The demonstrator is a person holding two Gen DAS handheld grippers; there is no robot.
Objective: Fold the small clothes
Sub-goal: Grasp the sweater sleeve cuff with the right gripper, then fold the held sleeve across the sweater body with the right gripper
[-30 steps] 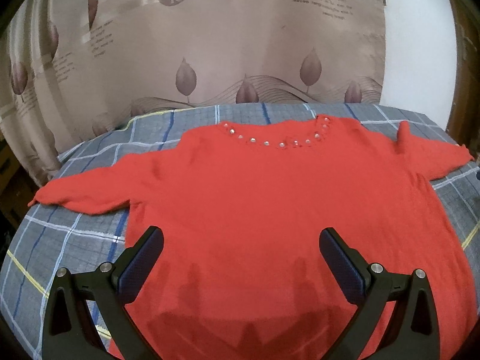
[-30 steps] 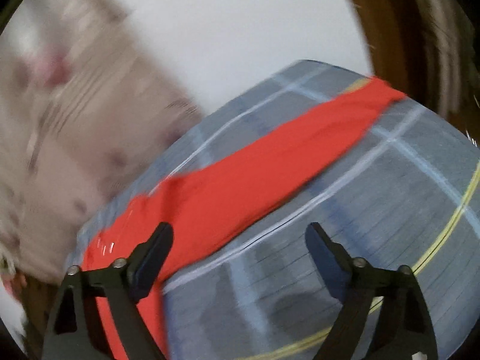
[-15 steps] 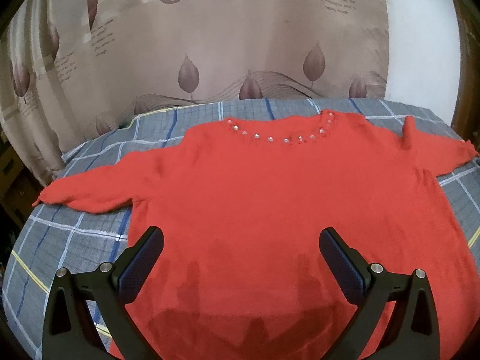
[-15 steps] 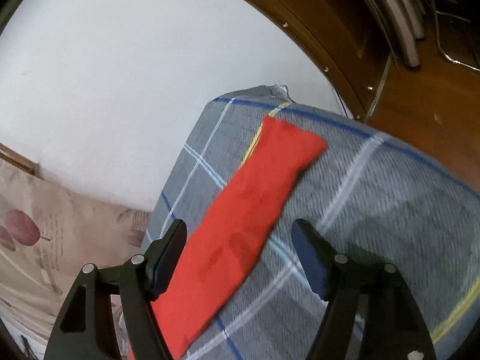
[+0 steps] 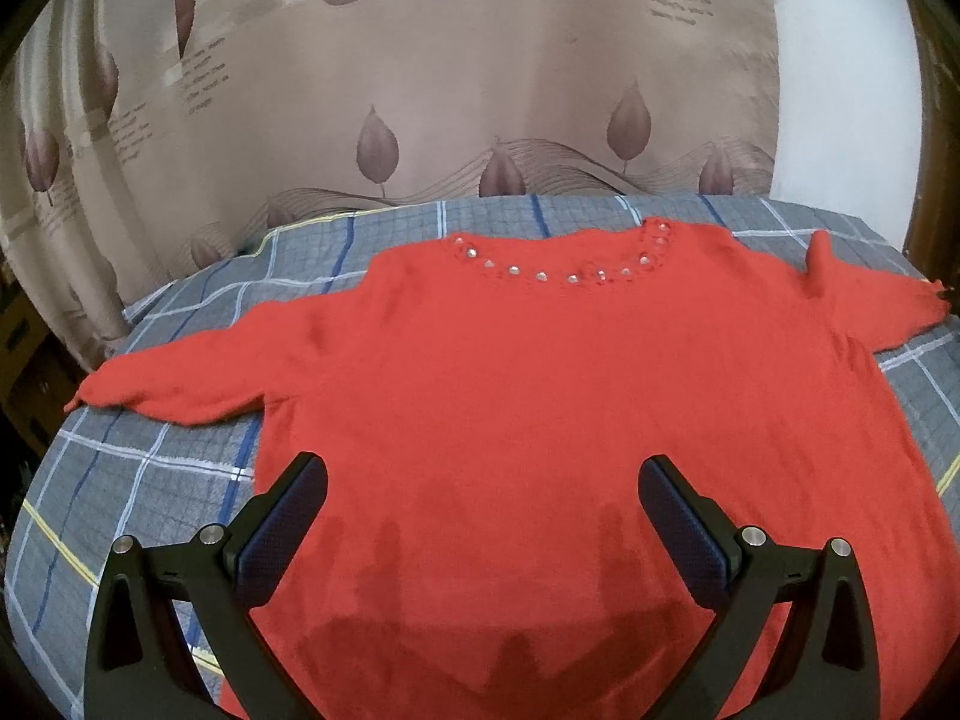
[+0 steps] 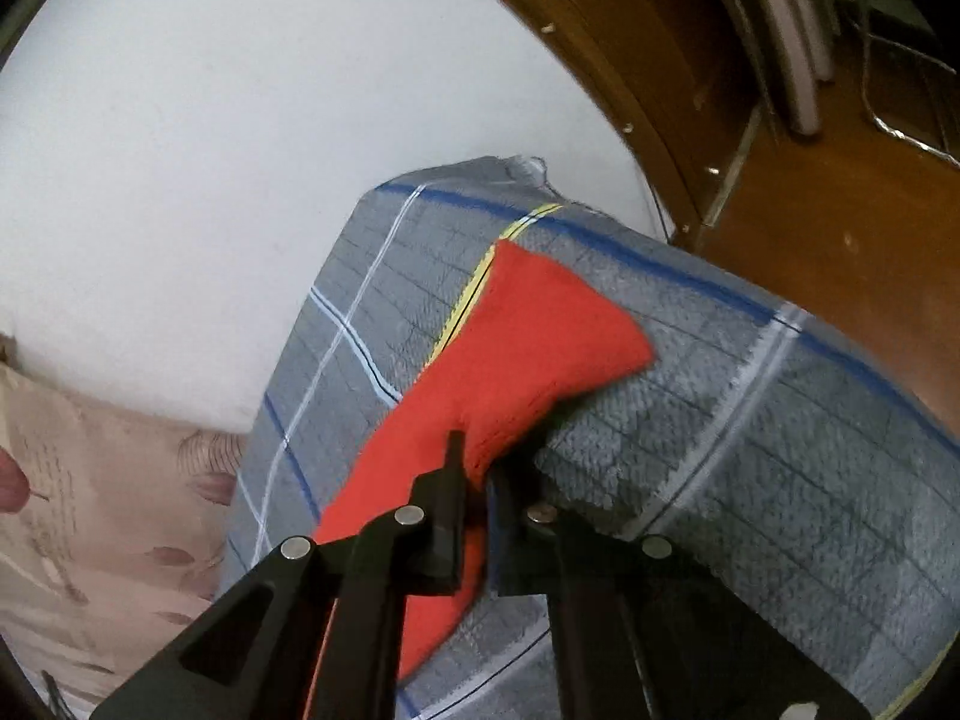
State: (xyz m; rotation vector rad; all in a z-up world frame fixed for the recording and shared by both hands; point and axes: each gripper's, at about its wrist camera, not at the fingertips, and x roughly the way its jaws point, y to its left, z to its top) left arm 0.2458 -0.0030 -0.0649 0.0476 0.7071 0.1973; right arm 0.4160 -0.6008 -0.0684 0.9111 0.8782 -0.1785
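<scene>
A small red sweater [image 5: 540,396] with silver studs along its neckline lies flat on a grey plaid cloth [image 5: 150,468], both sleeves spread outward. My left gripper [image 5: 483,498] hovers open above the sweater's lower body, with nothing between its fingers. In the right wrist view the right sleeve [image 6: 528,348] lies near the cloth's far corner. My right gripper [image 6: 477,468] is shut on that sleeve a little short of its cuff, with the red knit bunched up between the pads.
A beige curtain [image 5: 420,72] with leaf prints hangs behind the table. A white wall [image 6: 240,120] and a brown wooden frame [image 6: 780,180] stand past the plaid cloth's [image 6: 750,450] right corner, close to the sleeve's end.
My right gripper swung right along the sleeve toward its cuff, dropped onto it and shut, pinching the fabric. The left gripper and the sweater's body stayed put.
</scene>
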